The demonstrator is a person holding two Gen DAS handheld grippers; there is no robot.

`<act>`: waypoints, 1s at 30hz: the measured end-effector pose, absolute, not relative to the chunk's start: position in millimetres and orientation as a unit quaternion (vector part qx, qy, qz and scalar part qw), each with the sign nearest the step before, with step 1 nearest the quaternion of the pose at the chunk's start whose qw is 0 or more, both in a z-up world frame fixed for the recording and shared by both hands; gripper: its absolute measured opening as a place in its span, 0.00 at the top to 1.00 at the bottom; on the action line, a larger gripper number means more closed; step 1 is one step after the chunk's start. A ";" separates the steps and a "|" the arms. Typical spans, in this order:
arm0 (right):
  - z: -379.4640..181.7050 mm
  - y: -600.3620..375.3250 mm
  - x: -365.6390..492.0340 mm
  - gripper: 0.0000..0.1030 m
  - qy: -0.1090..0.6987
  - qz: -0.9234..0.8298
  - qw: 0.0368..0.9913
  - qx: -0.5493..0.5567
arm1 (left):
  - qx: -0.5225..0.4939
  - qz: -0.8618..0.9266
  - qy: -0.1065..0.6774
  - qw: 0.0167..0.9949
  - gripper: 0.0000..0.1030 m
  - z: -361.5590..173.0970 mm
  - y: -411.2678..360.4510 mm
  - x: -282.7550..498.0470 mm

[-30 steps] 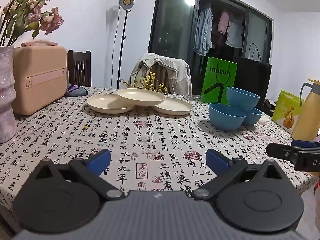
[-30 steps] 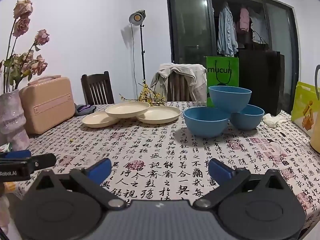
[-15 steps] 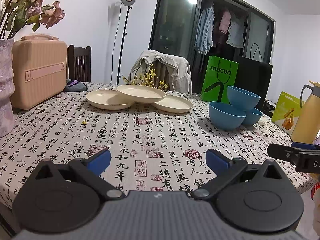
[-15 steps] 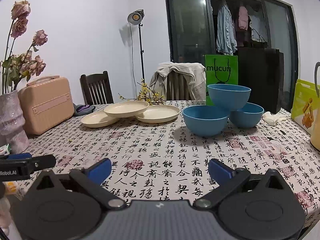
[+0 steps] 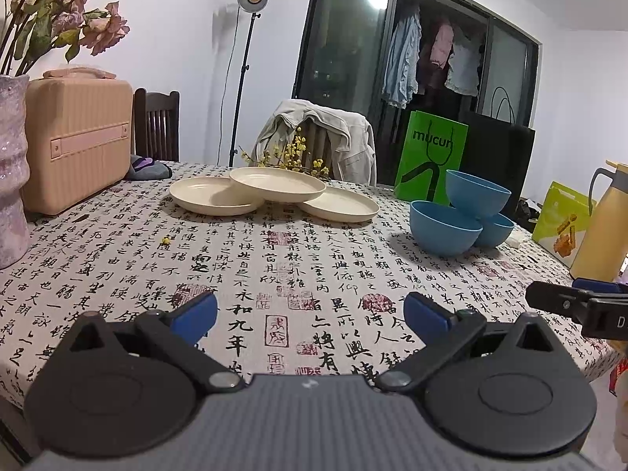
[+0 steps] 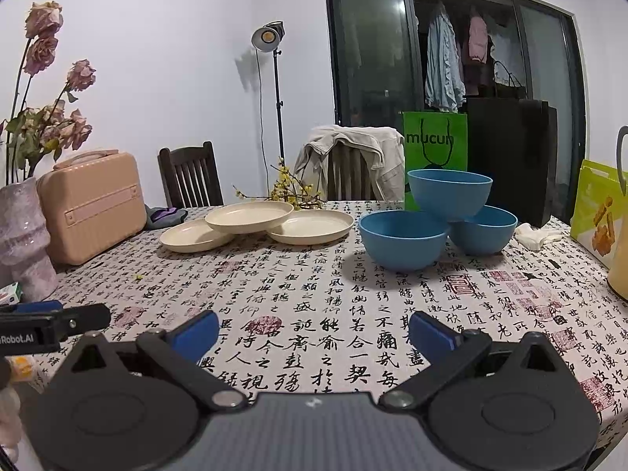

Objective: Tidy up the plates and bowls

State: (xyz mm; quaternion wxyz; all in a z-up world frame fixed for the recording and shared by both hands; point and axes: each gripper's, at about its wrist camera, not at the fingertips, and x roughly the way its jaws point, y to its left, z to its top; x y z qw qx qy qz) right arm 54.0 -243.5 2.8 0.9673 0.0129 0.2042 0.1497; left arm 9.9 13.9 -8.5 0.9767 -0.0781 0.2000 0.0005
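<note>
Three cream plates lie at the far side of the table: a left plate (image 5: 212,195), a right plate (image 5: 340,204), and a middle plate (image 5: 277,183) resting on both of their rims. Three blue bowls sit to the right: a near bowl (image 6: 403,238), a far bowl (image 6: 485,229), and a top bowl (image 6: 450,192) perched on the two. My left gripper (image 5: 310,314) hovers open over the near table edge with nothing between its fingers. My right gripper (image 6: 313,331) is likewise open and holds nothing, well short of the bowls.
A calligraphy-print tablecloth (image 5: 274,267) covers the table. A pink case (image 5: 76,137) and a vase (image 5: 11,165) of dried flowers stand at the left. A yellow thermos (image 5: 602,219) and green bags (image 5: 431,155) stand at the right. Chairs (image 6: 188,174) line the far side.
Both grippers stay open. The left wrist view has shifted slightly, with the case and plates sitting a little differently in frame. The right wrist view has barely changed.
</note>
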 end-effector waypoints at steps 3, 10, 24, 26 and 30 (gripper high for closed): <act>2.9 -243.8 54.4 0.00 0.205 0.151 0.967 0.015 | -0.078 -0.001 0.200 0.977 0.00 -9.1 13.8 9.6; 2.3 -243.6 53.6 0.00 0.205 0.151 0.967 0.016 | -0.078 -0.001 0.200 0.977 0.00 -9.2 13.4 9.6; 1.9 -242.1 53.5 0.00 0.207 0.152 0.966 0.014 | -0.077 -0.001 0.199 0.977 0.00 -9.6 12.3 8.4; 2.1 -242.1 53.7 0.00 0.207 0.152 0.966 0.015 | -0.078 -0.001 0.199 0.977 0.00 -9.7 12.5 8.4; 1.8 -242.3 53.9 0.00 0.207 0.151 0.966 0.016 | -0.078 -0.002 0.196 0.977 0.00 -9.3 13.4 8.5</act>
